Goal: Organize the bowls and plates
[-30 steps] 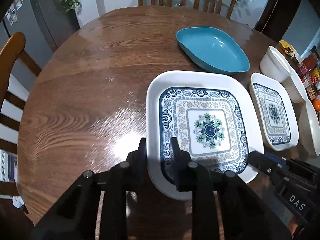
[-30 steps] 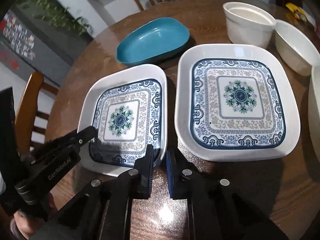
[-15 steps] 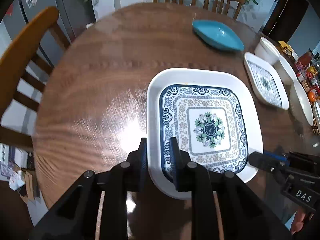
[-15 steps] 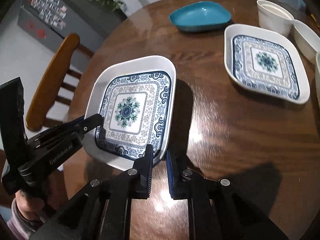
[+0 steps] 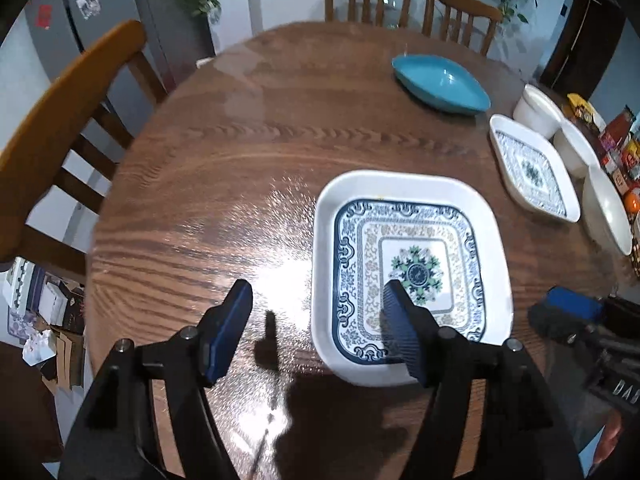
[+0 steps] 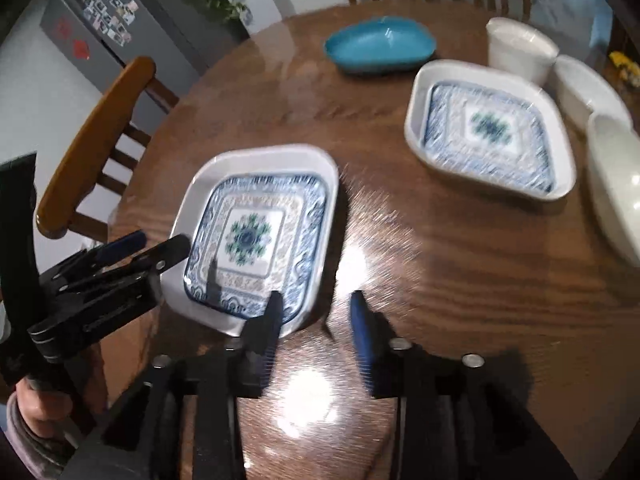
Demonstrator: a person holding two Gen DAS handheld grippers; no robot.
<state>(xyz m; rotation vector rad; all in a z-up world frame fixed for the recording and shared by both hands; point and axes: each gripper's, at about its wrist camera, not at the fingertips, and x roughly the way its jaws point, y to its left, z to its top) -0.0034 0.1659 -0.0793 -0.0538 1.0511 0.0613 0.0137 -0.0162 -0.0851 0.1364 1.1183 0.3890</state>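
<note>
Both the left gripper [image 5: 316, 300] and right gripper [image 6: 316, 312] have just been opening; neither grips the patterned plate [image 5: 408, 272], apparently resting near the table's [image 5: 240, 160] near edge. Risk: a retreating finger catches the rim, dragging it off.

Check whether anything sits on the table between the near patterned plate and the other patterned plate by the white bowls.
Nothing visible does. Bare table lies between the near patterned plate and the far patterned plate. The blue dish sits beyond that gap.
</note>
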